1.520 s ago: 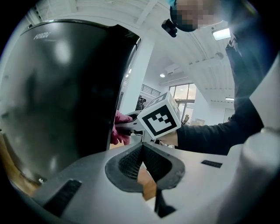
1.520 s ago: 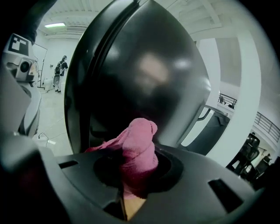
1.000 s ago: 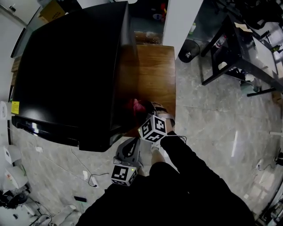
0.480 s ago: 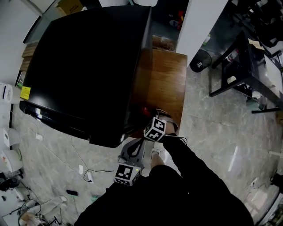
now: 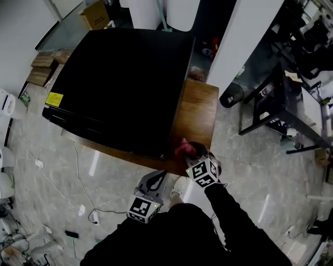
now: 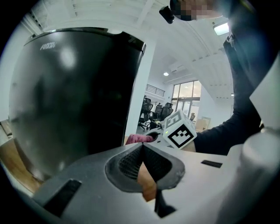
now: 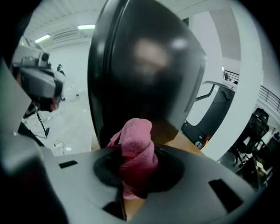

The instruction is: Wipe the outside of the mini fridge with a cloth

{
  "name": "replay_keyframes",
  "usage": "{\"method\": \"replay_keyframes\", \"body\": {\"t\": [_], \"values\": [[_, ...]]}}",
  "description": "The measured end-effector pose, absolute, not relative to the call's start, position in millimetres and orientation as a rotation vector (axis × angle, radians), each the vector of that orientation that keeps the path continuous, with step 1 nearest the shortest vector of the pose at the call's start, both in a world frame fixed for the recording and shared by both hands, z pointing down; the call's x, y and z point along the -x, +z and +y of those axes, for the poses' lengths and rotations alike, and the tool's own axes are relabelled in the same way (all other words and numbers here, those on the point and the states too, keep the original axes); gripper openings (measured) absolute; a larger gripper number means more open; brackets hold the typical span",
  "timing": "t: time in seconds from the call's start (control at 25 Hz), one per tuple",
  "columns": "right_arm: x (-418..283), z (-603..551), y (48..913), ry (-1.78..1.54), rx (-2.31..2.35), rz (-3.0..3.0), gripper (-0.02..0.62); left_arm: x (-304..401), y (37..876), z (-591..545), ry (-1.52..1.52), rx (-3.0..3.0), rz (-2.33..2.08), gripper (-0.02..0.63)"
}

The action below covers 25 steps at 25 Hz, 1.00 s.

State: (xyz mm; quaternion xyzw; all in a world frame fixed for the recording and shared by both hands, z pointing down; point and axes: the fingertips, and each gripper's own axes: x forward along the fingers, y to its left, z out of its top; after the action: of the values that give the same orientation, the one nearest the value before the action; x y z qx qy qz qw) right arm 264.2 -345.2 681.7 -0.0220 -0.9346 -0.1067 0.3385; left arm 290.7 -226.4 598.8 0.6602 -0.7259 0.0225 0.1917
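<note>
The mini fridge stands on a low wooden table, filling its left part and leaving a bare strip of wood along the right. Its shell is glossy black with rounded edges, and it reflects pale ceiling lights in both gripper views. A small yellow label sits near its front left corner.

Around the table lies a polished grey stone floor. A white pillar rises behind the table's far right corner, with a round black bin at its foot. A black metal frame stands further right. A cardboard box rests beyond the fridge at the upper left, and a thin cable trails over the floor on the near left.

The right gripper has its jaws clamped on a pink terry cloth, bunched into a soft, twisted lump that pokes up past the jaw tips. The cloth is at the fridge's near right corner, low by the tabletop; whether it presses on the black side cannot be told.

The left gripper hangs lower and nearer the person, off the table's near edge, with its ribbed jaws closed together and nothing between them. Its view looks up past the fridge front to the right gripper's marker cube.
</note>
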Motion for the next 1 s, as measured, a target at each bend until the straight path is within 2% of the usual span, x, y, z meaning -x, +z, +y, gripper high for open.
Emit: {"method": "replay_keyframes", "body": {"t": [0.28,0.44,1.0], "values": [[-298.4,-252.4,507.1,-0.089,0.104,-2.790,0.091,-281.7,503.6,-158.5,-0.013,-1.980,-2.073,0.006],[-289.0,-182.4,444.0,-0.082,0.242,-2.926,0.092,-258.7,469.2,-108.0,-0.019,-2.028,-2.099,0.006],[-180.3,69.9,381.3,0.184,0.672,-2.992,0.089,-156.1,417.0,139.0,-0.141,-1.779,-2.374,0.006]]}}
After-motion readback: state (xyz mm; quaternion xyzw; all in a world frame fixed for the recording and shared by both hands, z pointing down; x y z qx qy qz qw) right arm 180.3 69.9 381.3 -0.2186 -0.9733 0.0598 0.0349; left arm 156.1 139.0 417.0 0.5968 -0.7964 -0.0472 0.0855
